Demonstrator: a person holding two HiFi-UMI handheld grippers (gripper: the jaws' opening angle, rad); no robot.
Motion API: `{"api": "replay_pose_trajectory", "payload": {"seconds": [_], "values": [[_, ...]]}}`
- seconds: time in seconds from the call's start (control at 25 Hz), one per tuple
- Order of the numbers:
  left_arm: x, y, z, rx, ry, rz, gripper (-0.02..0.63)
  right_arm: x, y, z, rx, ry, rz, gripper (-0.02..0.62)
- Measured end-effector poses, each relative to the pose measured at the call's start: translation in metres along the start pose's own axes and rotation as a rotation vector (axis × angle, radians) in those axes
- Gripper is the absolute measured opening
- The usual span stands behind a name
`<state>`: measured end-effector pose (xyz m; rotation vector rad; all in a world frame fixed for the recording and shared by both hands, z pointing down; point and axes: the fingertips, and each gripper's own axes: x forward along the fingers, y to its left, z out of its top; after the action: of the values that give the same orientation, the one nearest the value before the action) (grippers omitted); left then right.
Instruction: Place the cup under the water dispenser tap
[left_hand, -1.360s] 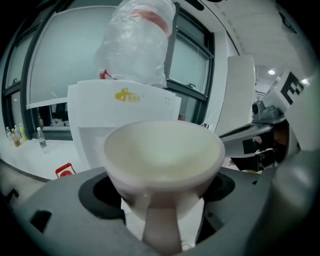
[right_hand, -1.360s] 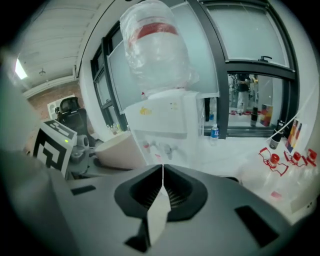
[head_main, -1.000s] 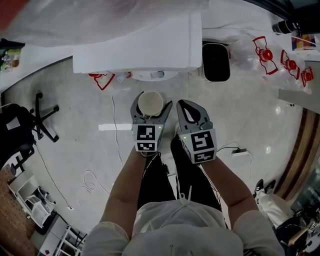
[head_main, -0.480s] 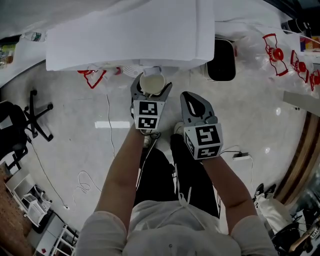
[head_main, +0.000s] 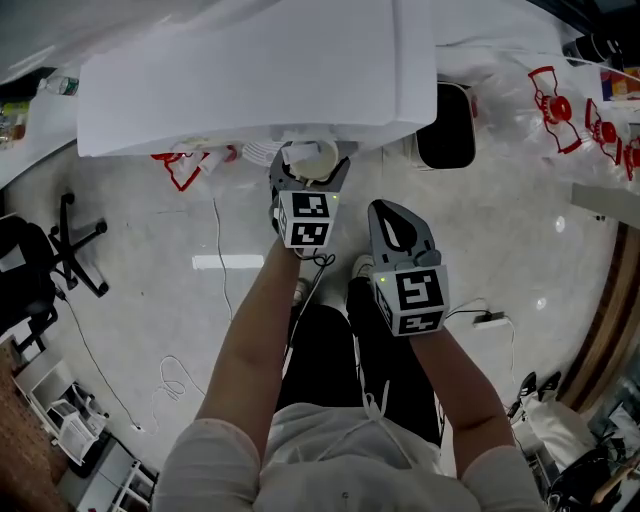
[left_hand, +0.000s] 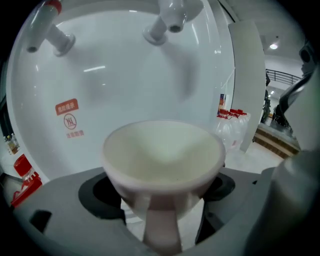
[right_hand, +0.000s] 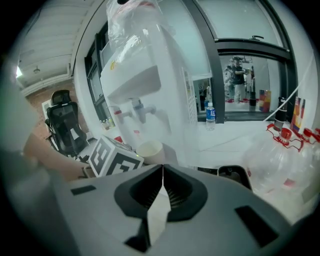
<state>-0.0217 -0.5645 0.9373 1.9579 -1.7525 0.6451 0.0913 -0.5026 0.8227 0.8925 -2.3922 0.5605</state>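
My left gripper (head_main: 310, 168) is shut on a white cup (head_main: 311, 157), jaws on either side of its body, at the front edge of the white water dispenser (head_main: 260, 80). In the left gripper view the cup (left_hand: 162, 150) is upright and empty, its handle toward the camera. Above it are a white tap (left_hand: 167, 20) and a red-tipped tap (left_hand: 50, 30) on the dispenser front (left_hand: 130, 80). My right gripper (head_main: 398, 215) is shut and holds nothing, lower right of the cup. Its view shows the closed jaws (right_hand: 162, 172), the cup (right_hand: 150, 149) and the dispenser (right_hand: 140, 80).
A black bin (head_main: 446, 125) stands right of the dispenser. Clear water bottles with red handles (head_main: 555, 100) lie at the far right. An office chair (head_main: 60, 240) is at the left. Cables (head_main: 225, 270) and a power strip (head_main: 490, 320) lie on the floor.
The left gripper has carried the cup forward and down to the dispenser's front, below the taps. The right gripper has sunk a little and stays shut.
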Motion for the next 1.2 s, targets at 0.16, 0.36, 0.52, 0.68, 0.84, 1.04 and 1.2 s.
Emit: {"api": "replay_pose_trajectory", "payload": {"seconds": [0.16,0.36,0.52,0.68,0.84,1.04,1.2], "values": [[0.002,0.002,0.0,0.005,-0.031,-0.002,0.46,-0.001,0.001,0.004,0.038,-0.019,-0.002,0.029],[0.004,0.003,-0.003,0.005,-0.072,0.009,0.46,-0.006,0.0,0.001,0.024,-0.01,-0.019,0.029],[0.004,0.003,-0.001,0.005,-0.113,0.034,0.473,-0.014,-0.001,0.0,0.025,-0.015,-0.044,0.029],[0.0,0.001,0.01,-0.018,-0.139,0.04,0.528,-0.02,0.001,0.001,0.031,-0.023,-0.054,0.029],[-0.009,-0.008,0.019,-0.001,-0.155,0.011,0.537,-0.024,0.01,0.001,0.059,-0.026,-0.066,0.029],[-0.028,-0.007,0.027,-0.011,-0.151,0.003,0.54,-0.035,0.029,0.003,0.054,-0.017,-0.053,0.029],[-0.061,-0.003,0.039,-0.03,-0.163,0.006,0.54,-0.05,0.041,0.01,0.05,-0.01,-0.063,0.029]]}}
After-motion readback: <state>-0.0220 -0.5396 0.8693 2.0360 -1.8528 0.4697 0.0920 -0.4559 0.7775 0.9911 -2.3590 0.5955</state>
